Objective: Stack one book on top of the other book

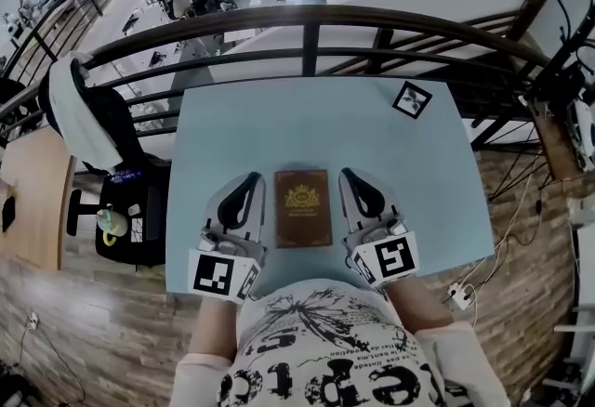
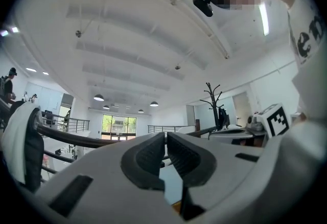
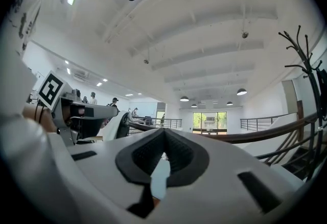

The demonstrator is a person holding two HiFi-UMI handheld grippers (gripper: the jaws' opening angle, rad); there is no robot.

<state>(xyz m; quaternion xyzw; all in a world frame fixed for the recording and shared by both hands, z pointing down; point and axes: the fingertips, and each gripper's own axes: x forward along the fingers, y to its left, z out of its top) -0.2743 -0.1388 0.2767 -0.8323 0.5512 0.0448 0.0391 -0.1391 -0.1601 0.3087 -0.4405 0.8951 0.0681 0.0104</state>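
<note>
Grippers flank the brown book (image 1: 302, 208) near the front edge of the table (image 1: 279, 126). The left gripper (image 1: 251, 178) is just left of the book and the right gripper (image 1: 347, 174) just right of it. Neither touches it, and each has its jaws pressed together on nothing. Only one cover shows; a second book beneath cannot be made out. Beyond the book, bare tabletop runs to the far edge, with a marker card (image 1: 411, 99) far right of the book. A dark railing (image 1: 307, 19) runs behind that edge.
</note>
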